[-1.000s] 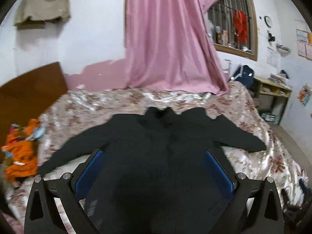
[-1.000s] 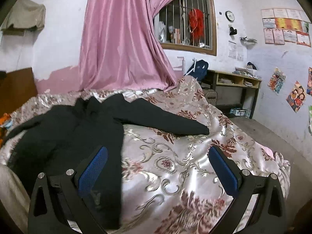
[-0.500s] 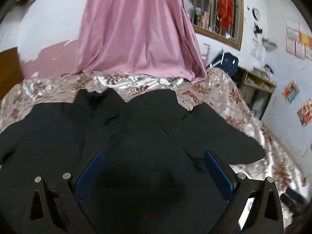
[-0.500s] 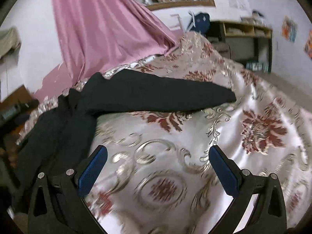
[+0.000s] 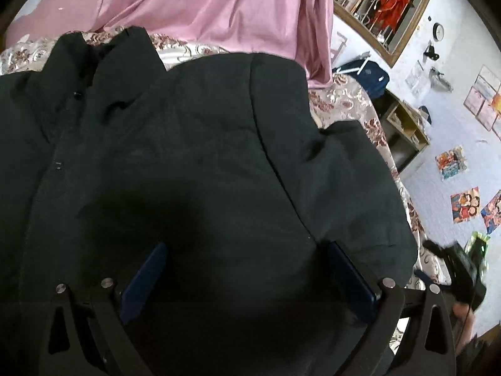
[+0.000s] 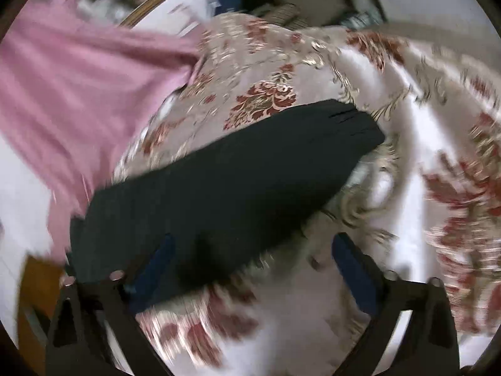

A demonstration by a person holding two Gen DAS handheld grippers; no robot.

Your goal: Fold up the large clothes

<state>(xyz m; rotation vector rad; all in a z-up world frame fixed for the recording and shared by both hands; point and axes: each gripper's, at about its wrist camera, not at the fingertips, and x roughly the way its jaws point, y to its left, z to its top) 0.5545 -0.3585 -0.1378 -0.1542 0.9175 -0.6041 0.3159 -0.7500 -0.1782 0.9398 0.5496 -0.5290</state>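
A bed (image 6: 391,100) under a shiny floral cover of cream, gold and dark red fills most of both views, and a black coat (image 5: 188,156) lies spread flat across it, front up, with its collar toward the far edge and small dark buttons running down its closure. Behind the bed a pink curtain (image 5: 219,9) hangs down to the cover's far edge, beside a barred window (image 5: 385,3) in a wooden frame with something red hanging in it. In the right wrist view, which is blurred, one sleeve (image 6: 225,188) of the coat stretches out from lower left to its cuff at upper right, lying on the cover. Against the white wall, past the bed's corner, stand a wooden shelf unit (image 5: 404,125) and a dark blue bag (image 5: 366,75), with coloured pictures stuck to the wall nearby. The left gripper (image 5: 247,269) hangs close over the coat's body with its jaws wide apart and nothing pinched between the blue pads. The right gripper (image 6: 253,257) is closing its jaws, still wide, over the sleeve's near part; the left pad overlaps the black cloth, but whether it touches cannot be told.
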